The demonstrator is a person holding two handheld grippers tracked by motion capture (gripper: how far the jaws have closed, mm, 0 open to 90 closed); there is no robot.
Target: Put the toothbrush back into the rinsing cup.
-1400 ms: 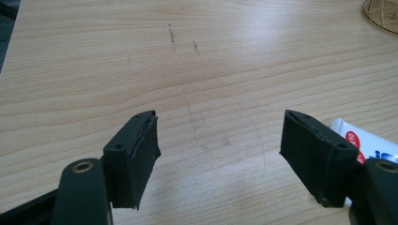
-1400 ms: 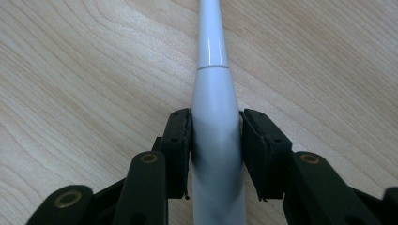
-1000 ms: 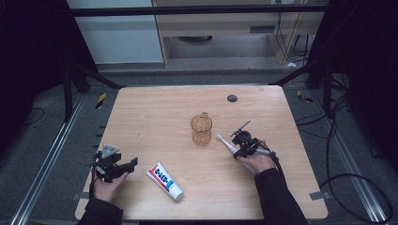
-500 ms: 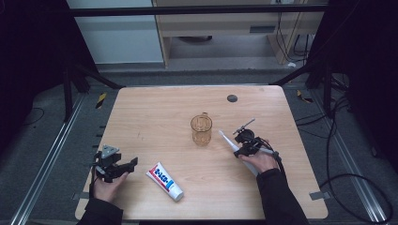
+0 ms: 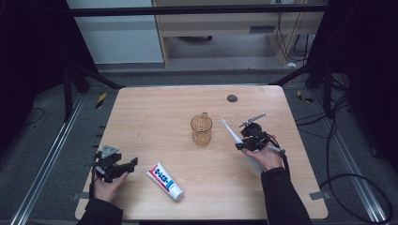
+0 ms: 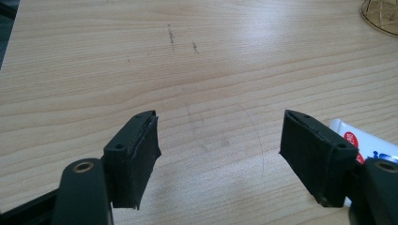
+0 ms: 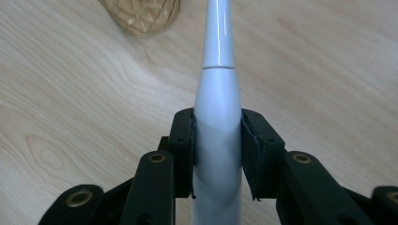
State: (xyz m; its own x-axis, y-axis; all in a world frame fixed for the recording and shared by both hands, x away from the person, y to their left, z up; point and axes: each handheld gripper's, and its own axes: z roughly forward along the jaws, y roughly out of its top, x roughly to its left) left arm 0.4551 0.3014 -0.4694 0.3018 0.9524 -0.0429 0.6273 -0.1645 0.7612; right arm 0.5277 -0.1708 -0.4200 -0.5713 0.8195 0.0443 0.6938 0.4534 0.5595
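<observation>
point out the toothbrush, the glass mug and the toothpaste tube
toothbrush (image 7: 218,108), right gripper view, on its white handle above the pads
glass mug (image 5: 201,130), high view, on its amber wall
toothpaste tube (image 5: 163,180), high view, on its printed middle

wooden table (image 5: 155,112) with a light grain, couple of faint dark scuffs on it (image 6: 171,35). small dark round disc (image 5: 232,98) sits near the far edge, well apart from everything. past the table there's a pale cabinet (image 5: 117,37) and a wooden shelf unit (image 5: 220,23), grey floor (image 5: 42,140), metal rails (image 5: 47,159) along the left side, black cables (image 5: 347,178) looping on the right, and bits of yellow-black tape (image 5: 100,100).
</observation>
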